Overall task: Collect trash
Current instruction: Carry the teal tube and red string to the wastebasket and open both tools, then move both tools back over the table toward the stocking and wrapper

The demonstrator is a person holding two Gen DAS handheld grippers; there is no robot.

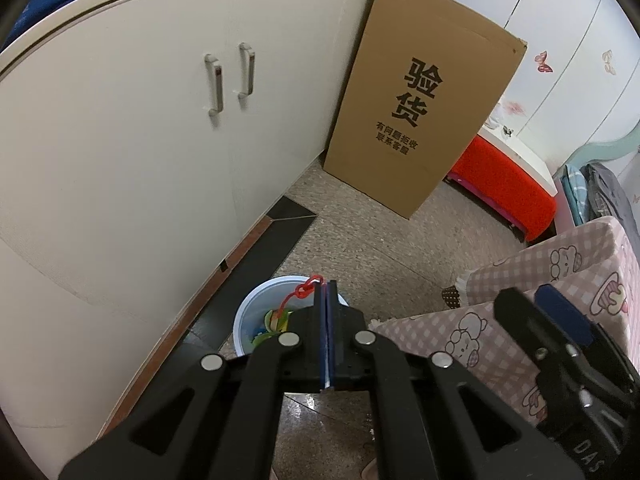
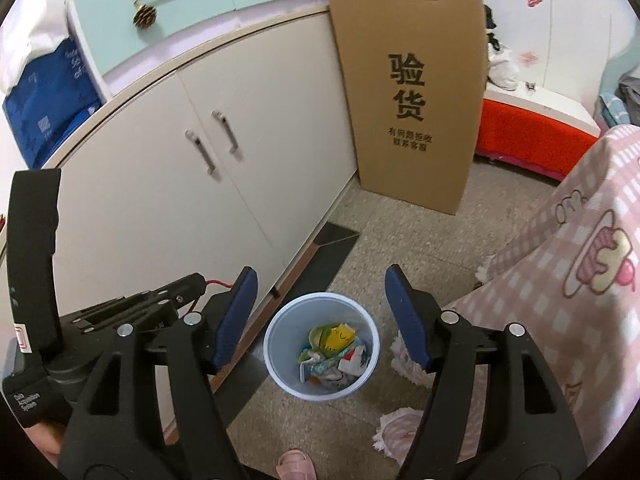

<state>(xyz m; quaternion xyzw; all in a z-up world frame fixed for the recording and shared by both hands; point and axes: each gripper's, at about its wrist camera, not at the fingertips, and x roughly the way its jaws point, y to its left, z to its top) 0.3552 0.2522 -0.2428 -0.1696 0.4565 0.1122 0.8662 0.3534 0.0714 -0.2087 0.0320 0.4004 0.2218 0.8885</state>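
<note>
A white trash bin (image 2: 321, 346) stands on the floor by the cabinet, with several colourful wrappers (image 2: 332, 350) inside. It also shows in the left wrist view (image 1: 256, 316), partly hidden behind my left gripper. My left gripper (image 1: 327, 286) is shut on a red string (image 1: 305, 289) that hangs down over the bin. My right gripper (image 2: 322, 280) is open and empty, held above the bin. The left gripper shows at the left of the right wrist view (image 2: 188, 284), with the red string (image 2: 218, 283) at its tip.
A white two-door cabinet (image 2: 200, 168) runs along the left. A tall cardboard box (image 2: 416, 92) leans at its end. A red bench (image 2: 532, 140) stands behind. A pink checked cloth (image 2: 560, 280) hangs at the right. A pink slipper (image 2: 294, 465) is at the bottom edge.
</note>
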